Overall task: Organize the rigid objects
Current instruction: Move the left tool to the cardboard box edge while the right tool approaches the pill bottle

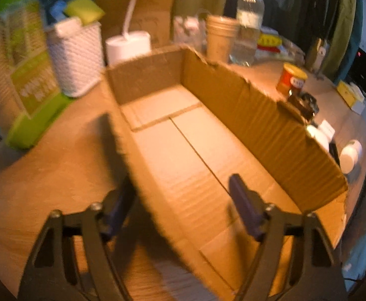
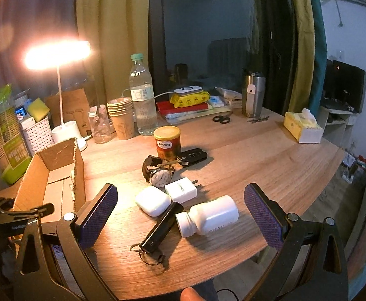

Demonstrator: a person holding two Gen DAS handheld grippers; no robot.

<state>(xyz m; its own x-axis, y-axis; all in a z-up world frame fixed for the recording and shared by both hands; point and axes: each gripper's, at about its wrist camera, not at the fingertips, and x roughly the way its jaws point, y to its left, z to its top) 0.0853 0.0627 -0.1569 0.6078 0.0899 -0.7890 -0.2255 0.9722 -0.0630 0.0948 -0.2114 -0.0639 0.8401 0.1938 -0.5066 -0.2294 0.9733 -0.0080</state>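
Left gripper (image 1: 183, 198) fingers apart, straddling the cardboard box's (image 1: 258, 115) near wall, pinching nothing. Right gripper (image 2: 180, 215) wide open above the white bottle (image 2: 210, 214) lying on the bench (image 2: 270, 155).

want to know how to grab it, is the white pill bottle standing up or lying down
Lying down. The white pill bottle rests on its side on the table, cap pointing toward the black stick-shaped item beside it.

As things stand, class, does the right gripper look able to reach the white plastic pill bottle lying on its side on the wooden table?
Probably yes. The right gripper is open, and the white plastic pill bottle lies between its fingers' line with nothing over it; only the black stick-shaped gadget touches its cap side.
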